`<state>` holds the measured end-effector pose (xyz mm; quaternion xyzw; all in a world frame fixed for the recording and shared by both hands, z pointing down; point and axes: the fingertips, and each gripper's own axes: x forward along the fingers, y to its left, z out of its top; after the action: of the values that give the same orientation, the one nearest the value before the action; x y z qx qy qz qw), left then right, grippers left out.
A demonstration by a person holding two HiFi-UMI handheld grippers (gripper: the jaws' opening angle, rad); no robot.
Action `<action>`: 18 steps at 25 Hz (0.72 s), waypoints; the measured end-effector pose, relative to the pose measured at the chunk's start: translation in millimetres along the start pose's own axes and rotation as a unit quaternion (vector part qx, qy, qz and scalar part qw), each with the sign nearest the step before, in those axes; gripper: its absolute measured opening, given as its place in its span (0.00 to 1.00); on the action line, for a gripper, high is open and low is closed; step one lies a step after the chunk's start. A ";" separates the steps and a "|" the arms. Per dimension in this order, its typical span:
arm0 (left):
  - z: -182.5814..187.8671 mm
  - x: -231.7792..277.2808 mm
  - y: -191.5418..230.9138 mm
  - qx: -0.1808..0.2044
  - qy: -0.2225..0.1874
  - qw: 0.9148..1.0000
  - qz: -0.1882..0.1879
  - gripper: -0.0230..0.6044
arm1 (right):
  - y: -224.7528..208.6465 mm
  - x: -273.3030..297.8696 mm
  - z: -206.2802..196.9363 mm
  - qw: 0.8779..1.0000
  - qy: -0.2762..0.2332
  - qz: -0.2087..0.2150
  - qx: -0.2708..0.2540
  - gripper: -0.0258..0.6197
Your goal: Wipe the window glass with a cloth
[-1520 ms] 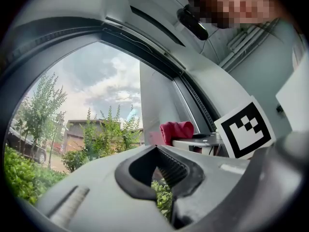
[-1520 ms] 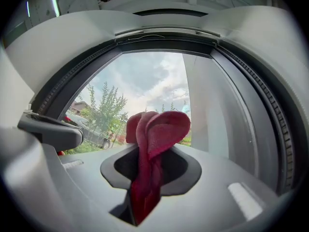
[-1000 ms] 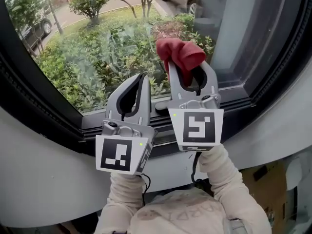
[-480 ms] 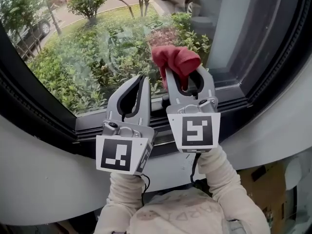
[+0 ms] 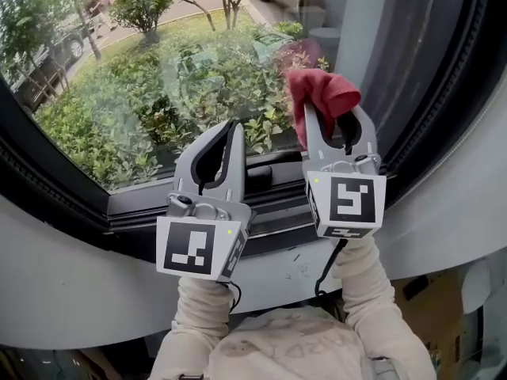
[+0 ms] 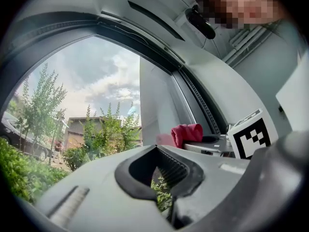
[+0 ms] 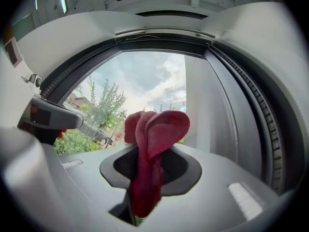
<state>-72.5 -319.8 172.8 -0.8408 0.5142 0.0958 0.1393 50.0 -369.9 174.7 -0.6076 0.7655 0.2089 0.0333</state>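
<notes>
Right gripper (image 5: 333, 122): its jaws are pressed together on a red cloth (image 5: 322, 93). The right gripper view shows the fabric pinched in the seam between them.
Cloth: one folded strip that runs lengthwise along the jaws. It ends in a rounded tuft that bulges out past the fingertips.
Key relation: the window glass (image 5: 150, 77) lies straight ahead of the right jaws, just beyond the tuft, so the cloth leads and not the gripper's hard tips. No view settles whether the tuft touches the pane.
Position on the pane: the tuft sits close to the glass's right edge, with open glass spreading away to the left of the jaws.
Left gripper (image 5: 229, 135): jaws together with nothing between them. Through the oval gap only leaves outside show. It stands to the left of the right gripper and a little lower, pointing at the lower part of the pane.
Nearer hand: the right one, since it alone carries the cloth.
In the way: the dark side frame (image 5: 432, 101) is just right of the right jaws and limits travel that way. The lower frame (image 5: 190, 208) runs beneath both grippers. The left gripper stands in the path of a low sweep to the left.
Beyond the glass: green shrubs (image 5: 111, 137), well apart from everything indoors.
Judgement: a leftward or upward stroke looks freest.
</notes>
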 end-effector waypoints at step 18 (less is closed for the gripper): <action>-5.0 32.4 -49.9 0.008 0.008 1.000 -0.015 0.04 | -95.0 -20.3 -47.9 0.997 0.020 -0.072 0.011 0.23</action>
<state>-13.2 -327.0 174.5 -0.8479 0.5037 0.0827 0.1429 154.6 -385.1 198.0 -0.6644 0.7229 0.1856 0.0396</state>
